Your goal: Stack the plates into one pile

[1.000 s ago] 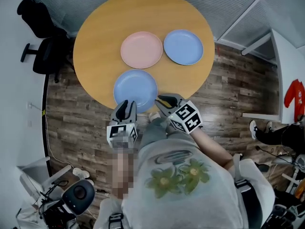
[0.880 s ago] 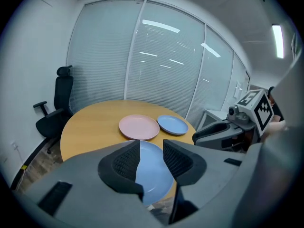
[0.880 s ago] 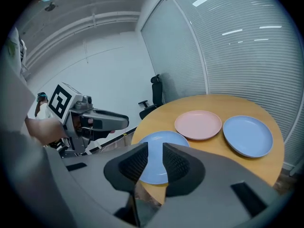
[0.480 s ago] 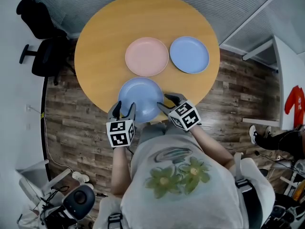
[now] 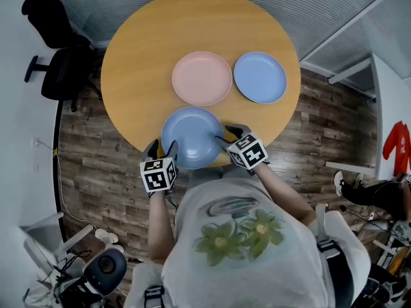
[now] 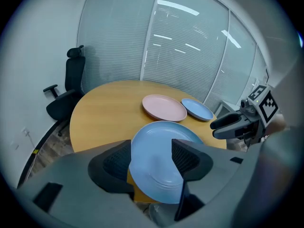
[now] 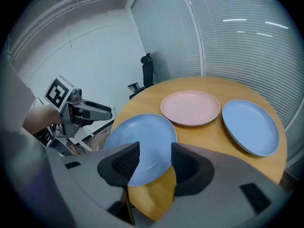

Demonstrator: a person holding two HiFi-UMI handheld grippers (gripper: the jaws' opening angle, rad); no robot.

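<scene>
- The jaws of the left gripper [image 5: 160,150] and the right gripper [image 5: 230,133] had just been opening; both sets now stood wide apart, clamped on nothing.
- Against the head view of a second ago, both grippers had come down from in front of the person's body to the near edge of the round wooden counter [image 5: 138,63]; the three plates lay in the same arrangement as before.
- Judgement: the stacking proper had not begun; no plate lay on another; the opened jaws and the low approach indicated preparation to take the first plate.
- The near light-blue round plate [image 5: 191,136], smooth and plastic-looking, lay flat at the counter's near edge; in the left gripper view its near rim appeared to overhang that edge slightly.
- The left gripper stood just beside the plate's near-left rim, the right gripper just beside its near-right rim; each gripper view showed the plate in the gap between the jaws, but the pads did not press on it; whether a jaw tip touched the rim could not be told.
- The pink round plate [image 5: 201,77] lay beyond the near plate, close but apart; the far light-blue round plate [image 5: 260,77] lay just beside the pink one, to its right; both were well apart from the grippers.
</scene>
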